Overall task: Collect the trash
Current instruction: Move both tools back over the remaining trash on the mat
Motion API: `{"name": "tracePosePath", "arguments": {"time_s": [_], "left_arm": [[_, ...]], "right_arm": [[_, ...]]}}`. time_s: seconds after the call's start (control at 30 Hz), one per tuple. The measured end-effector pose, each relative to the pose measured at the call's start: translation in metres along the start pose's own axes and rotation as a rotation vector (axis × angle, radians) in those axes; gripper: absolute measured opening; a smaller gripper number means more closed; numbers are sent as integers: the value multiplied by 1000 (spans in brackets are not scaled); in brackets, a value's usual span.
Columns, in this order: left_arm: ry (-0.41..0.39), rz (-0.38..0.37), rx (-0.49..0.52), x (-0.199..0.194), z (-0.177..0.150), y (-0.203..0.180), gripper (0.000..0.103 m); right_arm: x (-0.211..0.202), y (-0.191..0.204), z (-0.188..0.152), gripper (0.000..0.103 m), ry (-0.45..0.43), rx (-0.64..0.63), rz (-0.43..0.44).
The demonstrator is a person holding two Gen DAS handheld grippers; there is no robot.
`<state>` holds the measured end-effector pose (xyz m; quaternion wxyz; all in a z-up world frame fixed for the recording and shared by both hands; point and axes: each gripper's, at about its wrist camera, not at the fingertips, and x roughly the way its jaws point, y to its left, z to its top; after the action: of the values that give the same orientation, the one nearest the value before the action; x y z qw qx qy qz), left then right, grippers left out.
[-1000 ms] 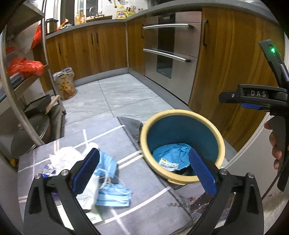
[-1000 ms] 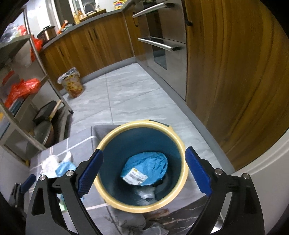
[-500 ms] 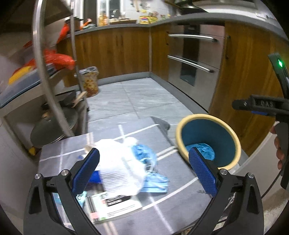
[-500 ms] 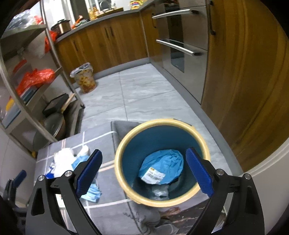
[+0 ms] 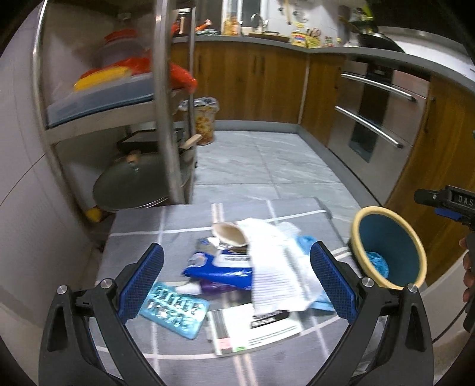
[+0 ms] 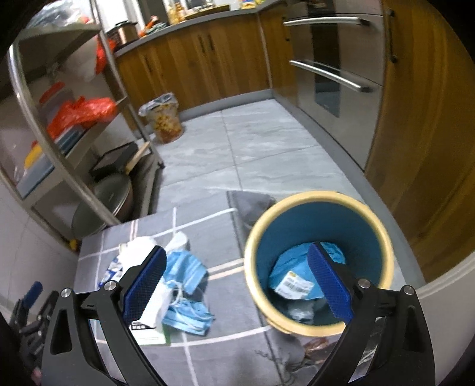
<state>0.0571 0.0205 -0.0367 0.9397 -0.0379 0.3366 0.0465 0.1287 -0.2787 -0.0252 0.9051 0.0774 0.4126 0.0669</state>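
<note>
While the left tongs point(image 5: 237, 282) hang spread and empty, the trash pile point(image 5: 261, 267) lies dead ahead at twelve o'clock, nearer this hand. From the right tongs point(image 6: 236, 285), also spread, it sits at ten; the bin point(image 6: 319, 261) at one.

The lower part of the blue packet point(image 5: 219, 268) is covered by the white paper towel point(image 5: 273, 267), and the printed sheet point(image 5: 255, 326) is partly hidden beneath both. The print on the teal blister pack point(image 5: 175, 308) is too blurred to be read. The right gripper point(image 5: 451, 205) is cut off by the right edge of the left wrist view, so its jaws cannot be seen there. In the right wrist view, the bin point(image 6: 319, 216) rim is smeared by motion, the label on the blue bag point(image 6: 297, 267) inside is illegible, and the bag is partly masked by a blue finger pad point(image 6: 329, 285). Items on the far kitchen worktop point(image 6: 190, 22) are too small to be identified.
</note>
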Motion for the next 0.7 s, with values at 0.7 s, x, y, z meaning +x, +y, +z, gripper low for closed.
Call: {"name": "tracePosePath", "arguments": {"time_s": [0.7], "left_arm": [[160,124,-41,48,-23,94,97]], "right_arm": [[91,118,5,95,134,-185,51]]}}
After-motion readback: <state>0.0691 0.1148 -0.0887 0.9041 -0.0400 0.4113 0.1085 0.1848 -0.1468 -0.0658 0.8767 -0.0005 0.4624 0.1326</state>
